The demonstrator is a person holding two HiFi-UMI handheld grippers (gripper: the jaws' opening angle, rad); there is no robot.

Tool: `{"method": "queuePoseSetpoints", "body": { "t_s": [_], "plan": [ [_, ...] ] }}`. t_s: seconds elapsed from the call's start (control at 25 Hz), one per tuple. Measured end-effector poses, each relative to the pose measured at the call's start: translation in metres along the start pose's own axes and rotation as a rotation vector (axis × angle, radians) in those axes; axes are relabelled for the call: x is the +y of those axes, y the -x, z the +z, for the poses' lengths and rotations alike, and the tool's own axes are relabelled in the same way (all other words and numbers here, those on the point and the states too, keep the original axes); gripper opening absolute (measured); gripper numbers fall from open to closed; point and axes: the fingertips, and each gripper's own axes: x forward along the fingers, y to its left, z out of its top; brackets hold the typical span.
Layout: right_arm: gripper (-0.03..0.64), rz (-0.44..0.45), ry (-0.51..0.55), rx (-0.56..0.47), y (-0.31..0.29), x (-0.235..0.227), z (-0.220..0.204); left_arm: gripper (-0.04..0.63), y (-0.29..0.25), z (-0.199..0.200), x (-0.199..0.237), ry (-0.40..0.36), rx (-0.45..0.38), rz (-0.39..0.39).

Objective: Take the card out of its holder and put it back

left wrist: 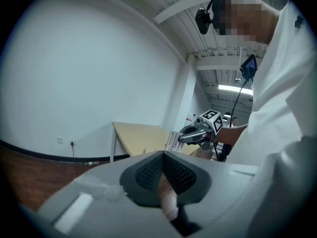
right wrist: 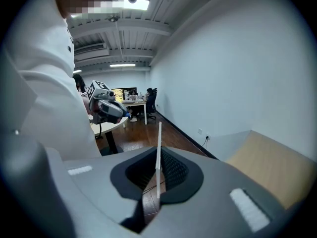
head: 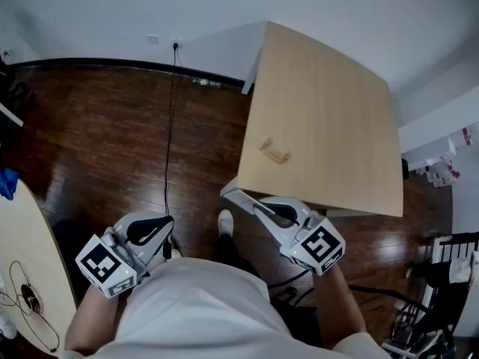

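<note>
White card [right wrist: 159, 138] pinched edge-on in clamped right tongs [right wrist: 158, 165], clear of holder [head: 275, 152] ahead on worktop [head: 329, 111]. Left tongs [left wrist: 163, 171] pressed together, empty. Next, likely: carry forward, line up with slot.

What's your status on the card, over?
Right hand-held gripper shut on card. Left hand-held gripper shut, empty. Holder empty on table, nothing in the way.
</note>
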Motion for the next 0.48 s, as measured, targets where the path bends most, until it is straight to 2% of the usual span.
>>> {"method": "queuePoseSetpoints", "body": {
  "t_s": [0.24,0.48],
  "plan": [
    [0.020,-0.023,-0.036,-0.009,0.002,0.031,0.002,0.002,0.020,-0.011,0.001,-0.019,0.008,-0.021],
    [0.020,-0.056,-0.055,-0.011,0.009,0.031,0.001,0.002,0.021,-0.012,0.000,-0.026,0.009,-0.054]
  ]
}}
